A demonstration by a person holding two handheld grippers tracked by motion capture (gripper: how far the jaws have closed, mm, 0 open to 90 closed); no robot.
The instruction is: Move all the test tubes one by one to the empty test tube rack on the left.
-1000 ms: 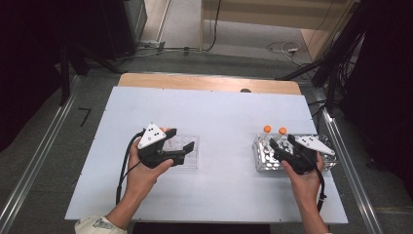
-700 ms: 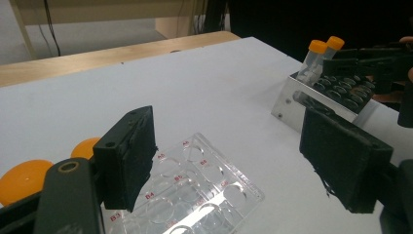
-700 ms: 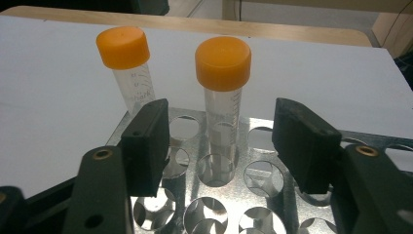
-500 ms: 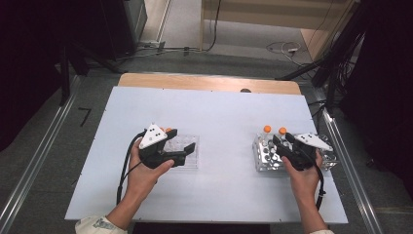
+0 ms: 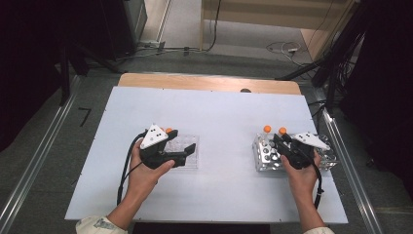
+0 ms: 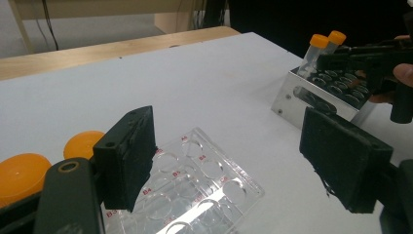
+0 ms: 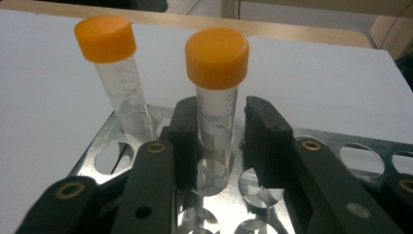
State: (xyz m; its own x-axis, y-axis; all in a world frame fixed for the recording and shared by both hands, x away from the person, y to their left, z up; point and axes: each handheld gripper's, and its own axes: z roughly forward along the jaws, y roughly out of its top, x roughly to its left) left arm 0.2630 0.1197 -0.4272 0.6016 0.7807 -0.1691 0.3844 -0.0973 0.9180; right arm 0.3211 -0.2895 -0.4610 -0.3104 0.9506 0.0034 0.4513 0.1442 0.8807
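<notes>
**Right gripper**: mine, held in my right hand. The jaws have just been closing around the nearer capped tube. One pad lies against the tube's clear wall and a narrow gap shows at the other, so the tube is bracketed and not clamped.

**Nearer capped tube:** clear, with graduation marks and an orange screw cap. It stands upright in a hole of the rack.

**Second tube**: same make. It stands upright in the same rack, just beside the first and outside the jaws.

**Rack:** shiny metal block with rows of round holes, on the right part of the table.

**Left gripper**: mine, held in my left hand. The jaws are released and stand wide apart, low over the well plate. One pad is at the plate's near corner; I cannot tell whether it touches.

**Well plate:** clear plastic with round wells and red lettering. It lies flat on the left part of the table, well apart from the rack.

**Table:** white board with a wooden strip along the far edge.
</notes>
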